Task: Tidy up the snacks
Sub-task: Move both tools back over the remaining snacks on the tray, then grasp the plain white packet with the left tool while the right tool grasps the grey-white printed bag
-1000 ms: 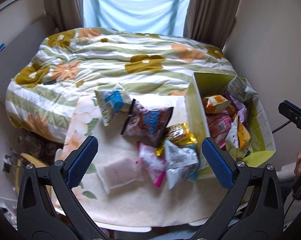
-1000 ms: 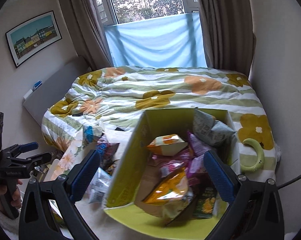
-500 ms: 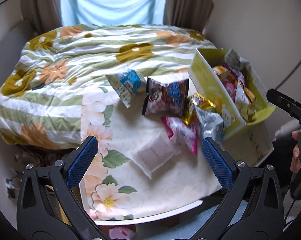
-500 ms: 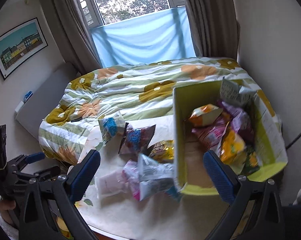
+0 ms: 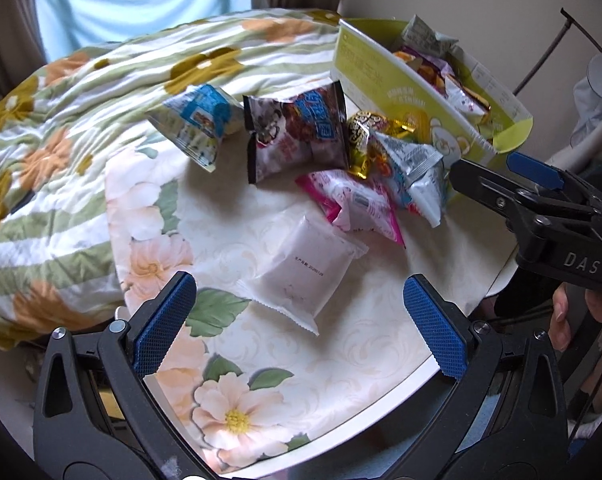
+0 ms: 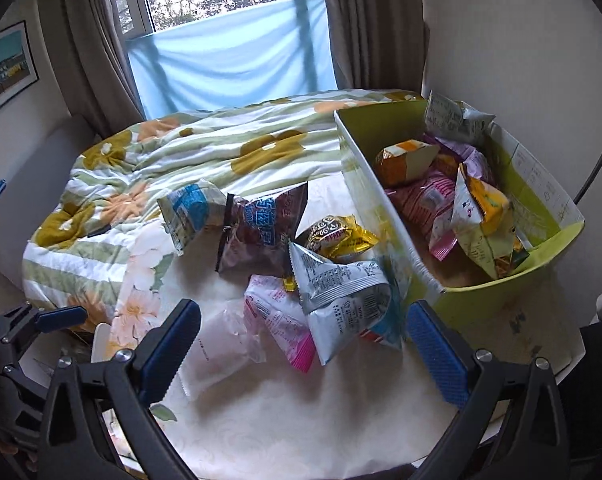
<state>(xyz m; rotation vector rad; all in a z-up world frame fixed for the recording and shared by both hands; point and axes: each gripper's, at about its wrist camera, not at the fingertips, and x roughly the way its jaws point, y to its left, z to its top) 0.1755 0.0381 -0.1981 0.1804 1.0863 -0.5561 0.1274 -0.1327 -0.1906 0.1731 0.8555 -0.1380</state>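
Note:
Several snack packets lie on a floral tablecloth (image 5: 301, 360): a pale pink packet (image 5: 305, 268), a bright pink packet (image 5: 353, 200), a silver packet (image 6: 341, 292), a gold packet (image 6: 337, 236), a dark packet (image 5: 297, 132) and a blue-white packet (image 5: 197, 124). A green box (image 6: 381, 200) at the right holds several more packets. My left gripper (image 5: 297, 320) is open and empty, just above the pale pink packet. My right gripper (image 6: 305, 344) is open and empty, over the silver and bright pink packets (image 6: 281, 320). It also shows in the left wrist view (image 5: 513, 176).
A bed with a flowered quilt (image 6: 181, 160) lies behind the table. A window with a blue cloth (image 6: 229, 60) and curtains stands at the back. A wall (image 6: 501, 40) is close on the right. The table's front edge (image 5: 381, 400) curves near my grippers.
Both grippers have moved down and closer to the table. The left one has swung left over the pale pink packet; the right one has swung from the box to the loose packets.

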